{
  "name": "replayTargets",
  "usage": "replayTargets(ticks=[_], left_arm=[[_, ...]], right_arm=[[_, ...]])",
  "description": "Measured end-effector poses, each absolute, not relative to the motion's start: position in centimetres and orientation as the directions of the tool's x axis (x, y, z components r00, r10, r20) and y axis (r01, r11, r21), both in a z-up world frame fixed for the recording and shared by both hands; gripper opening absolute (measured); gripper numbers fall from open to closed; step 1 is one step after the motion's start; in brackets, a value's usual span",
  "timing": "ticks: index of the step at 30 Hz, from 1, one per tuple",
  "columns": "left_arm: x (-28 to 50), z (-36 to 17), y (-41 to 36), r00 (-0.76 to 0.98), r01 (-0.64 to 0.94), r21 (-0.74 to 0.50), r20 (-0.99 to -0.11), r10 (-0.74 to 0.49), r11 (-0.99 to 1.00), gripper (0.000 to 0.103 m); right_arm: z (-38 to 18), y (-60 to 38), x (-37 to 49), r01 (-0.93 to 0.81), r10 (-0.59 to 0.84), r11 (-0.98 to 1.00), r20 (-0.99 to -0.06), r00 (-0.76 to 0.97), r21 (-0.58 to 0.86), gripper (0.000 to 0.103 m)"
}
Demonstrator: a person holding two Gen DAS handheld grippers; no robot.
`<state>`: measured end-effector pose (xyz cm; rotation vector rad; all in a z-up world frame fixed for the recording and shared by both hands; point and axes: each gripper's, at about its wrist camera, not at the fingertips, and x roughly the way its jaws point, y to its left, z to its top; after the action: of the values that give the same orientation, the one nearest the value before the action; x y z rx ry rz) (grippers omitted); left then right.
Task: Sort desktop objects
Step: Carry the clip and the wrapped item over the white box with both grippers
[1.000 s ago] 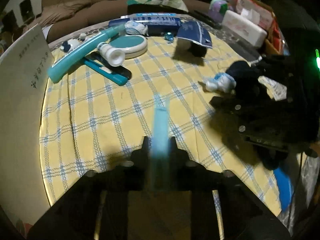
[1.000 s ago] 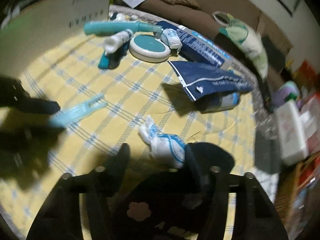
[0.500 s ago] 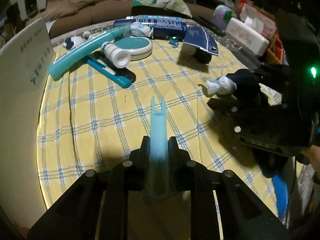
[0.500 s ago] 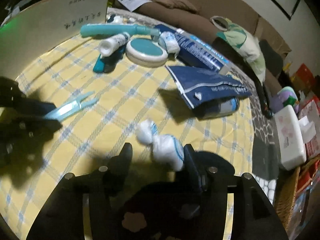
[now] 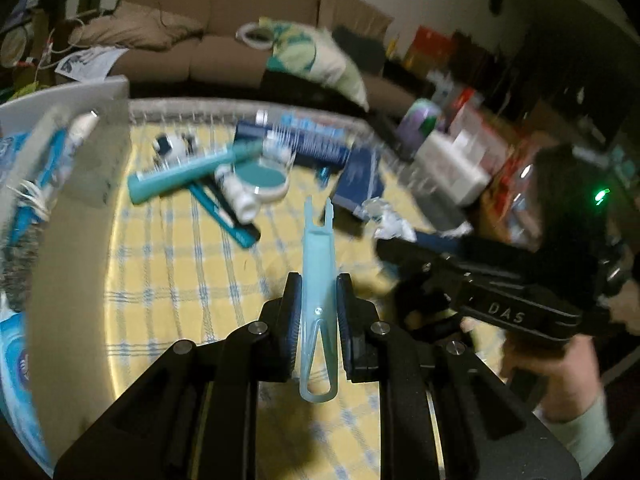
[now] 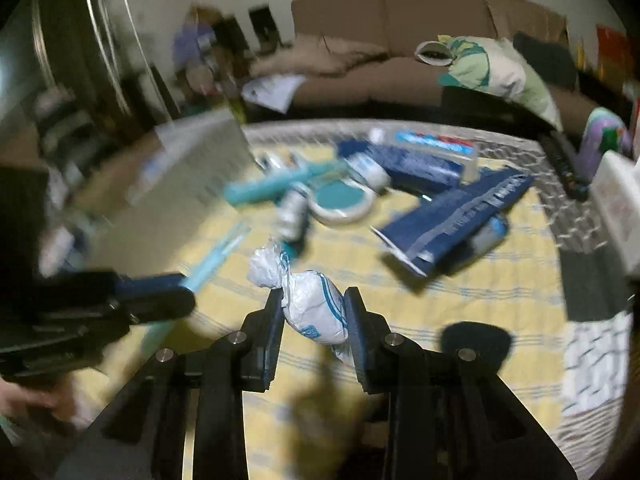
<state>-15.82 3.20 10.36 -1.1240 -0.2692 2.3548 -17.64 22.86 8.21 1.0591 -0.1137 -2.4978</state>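
Pale blue forked plastic tool (image 5: 318, 280), pinched tight between the pads of the left gripper (image 5: 316, 280), fork end poking out forward, looped end hanging back toward the camera, well up off the yellow checked tablecloth (image 5: 176, 264). Over on the right gripper (image 6: 314, 300): crumpled white wrapper with blue print (image 6: 310, 304), twisted at the front, sitting between jaws that are closing, pads right against its sides, also lifted clear of the cloth. Further back, kinda blurry: long teal tube (image 5: 188, 172), round white case with a teal lid (image 5: 262, 180), small white bottle (image 5: 238, 196), dark blue pouch (image 6: 456, 216), long dark blue box (image 5: 304, 144). White open box (image 5: 80, 152) on the left edge with stuff inside. Brown sofa (image 6: 400, 40) behind the table.
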Motion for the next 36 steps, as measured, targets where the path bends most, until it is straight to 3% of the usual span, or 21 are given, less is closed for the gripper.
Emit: replayTargets(ticks=[4, 10, 17, 24, 29, 36], left_arm=[[-15.0, 13.8, -0.2, -0.554, -0.344, -0.417, -0.633, 0.540, -0.841, 0.016], [-13.9, 16.7, -7.6, -0.598, -0.296, -0.321, -0.672, 0.437, -0.900, 0.016], [-13.2, 14.9, -16.2, -0.567, -0.191, -0.286, -0.749, 0.343, -0.939, 0.016], [-13.2, 9.8, -16.2, -0.491, -0.153, -0.234, -0.825, 0.280, -0.960, 0.016], [-13.7, 9.1, -16.4, -0.498, -0.139, -0.213, -0.829, 0.254, -0.967, 0.016], [-16.0, 11.9, -18.3, -0.546, -0.129, -0.206, -0.802, 0.243, -0.970, 0.016]], right_arm=[[11.5, 21.0, -16.3, 0.392, -0.522, -0.853, -0.592, -0.614, 0.346, 0.030], [15.0, 14.7, -14.3, 0.493, -0.639, -0.768, -0.538, -0.550, 0.409, 0.030], [16.3, 5.9, -14.1, 0.593, -0.675, -0.717, -0.578, -0.460, 0.366, 0.030], [13.4, -0.9, -15.1, 0.602, -0.678, -0.693, -0.642, -0.358, 0.396, 0.030], [11.3, -2.9, -15.5, 0.594, -0.653, -0.705, -0.682, -0.329, 0.388, 0.030], [12.7, -2.4, -18.2, 0.578, -0.605, -0.747, -0.695, -0.388, 0.328, 0.030]])
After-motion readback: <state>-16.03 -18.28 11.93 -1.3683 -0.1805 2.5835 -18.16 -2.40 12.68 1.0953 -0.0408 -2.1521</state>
